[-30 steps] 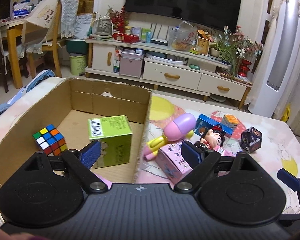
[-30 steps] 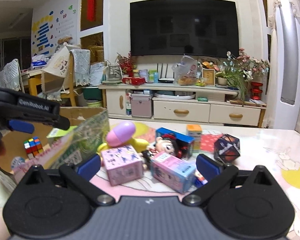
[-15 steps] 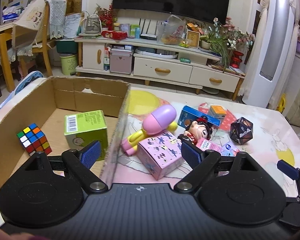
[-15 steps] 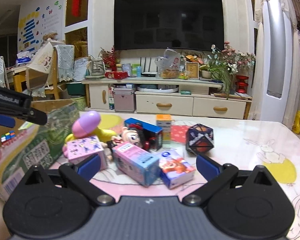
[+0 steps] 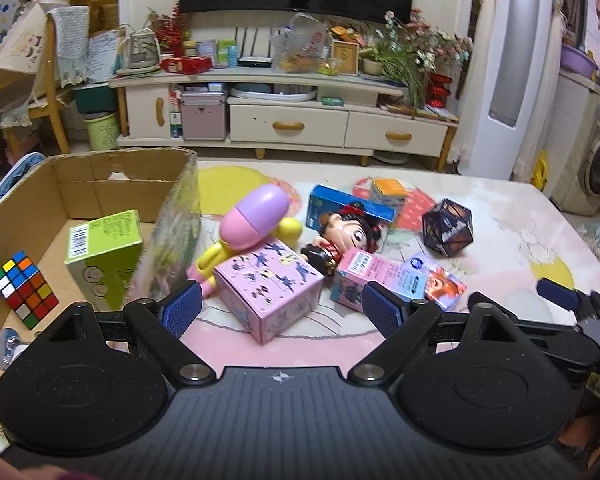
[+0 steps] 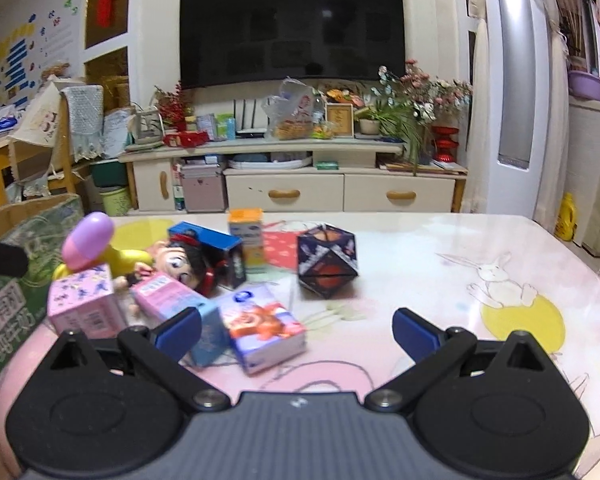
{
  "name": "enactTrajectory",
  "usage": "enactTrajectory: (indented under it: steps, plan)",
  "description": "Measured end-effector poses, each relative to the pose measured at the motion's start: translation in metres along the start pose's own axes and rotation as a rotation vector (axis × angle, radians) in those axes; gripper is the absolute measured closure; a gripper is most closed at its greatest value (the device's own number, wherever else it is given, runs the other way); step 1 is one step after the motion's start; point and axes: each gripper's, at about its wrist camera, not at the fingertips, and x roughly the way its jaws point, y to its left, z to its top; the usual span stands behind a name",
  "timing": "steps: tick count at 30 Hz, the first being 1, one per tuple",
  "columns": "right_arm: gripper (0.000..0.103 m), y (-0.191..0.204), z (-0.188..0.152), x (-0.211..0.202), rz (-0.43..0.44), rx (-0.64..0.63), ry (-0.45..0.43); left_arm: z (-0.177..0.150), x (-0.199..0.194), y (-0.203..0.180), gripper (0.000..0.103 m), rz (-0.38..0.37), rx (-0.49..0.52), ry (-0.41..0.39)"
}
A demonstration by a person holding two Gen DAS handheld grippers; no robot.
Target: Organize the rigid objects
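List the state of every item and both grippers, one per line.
Left gripper: open, empty.
Right gripper: open, empty.
Cardboard box: open-topped, on the table.
Rubik's cube: in the box, scrambled.
Green carton: in the box, upright.
Pink cube box: on the table, closed.
Doll: lying down.
Dark polyhedron: on the table, apart from the pile.
Orange carton: upright.

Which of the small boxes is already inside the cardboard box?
The green box with the barcode label, standing beside the Rubik's cube; every other small box lies out on the table.
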Motion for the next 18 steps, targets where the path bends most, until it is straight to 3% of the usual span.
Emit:
enactTrajectory:
  steps: [6, 18]
  plan:
    - [0.002, 0.003, -0.003, 0.017, 0.055, -0.061, 0.038, -0.002, 0.005, 0.000, 0.000, 0.012, -0.005, 0.023]
    - [0.006, 0.038, 0.001, 0.040, 0.260, -0.230, 0.026, 0.001, 0.022, -0.004, 0.000, 0.036, -0.064, 0.074]
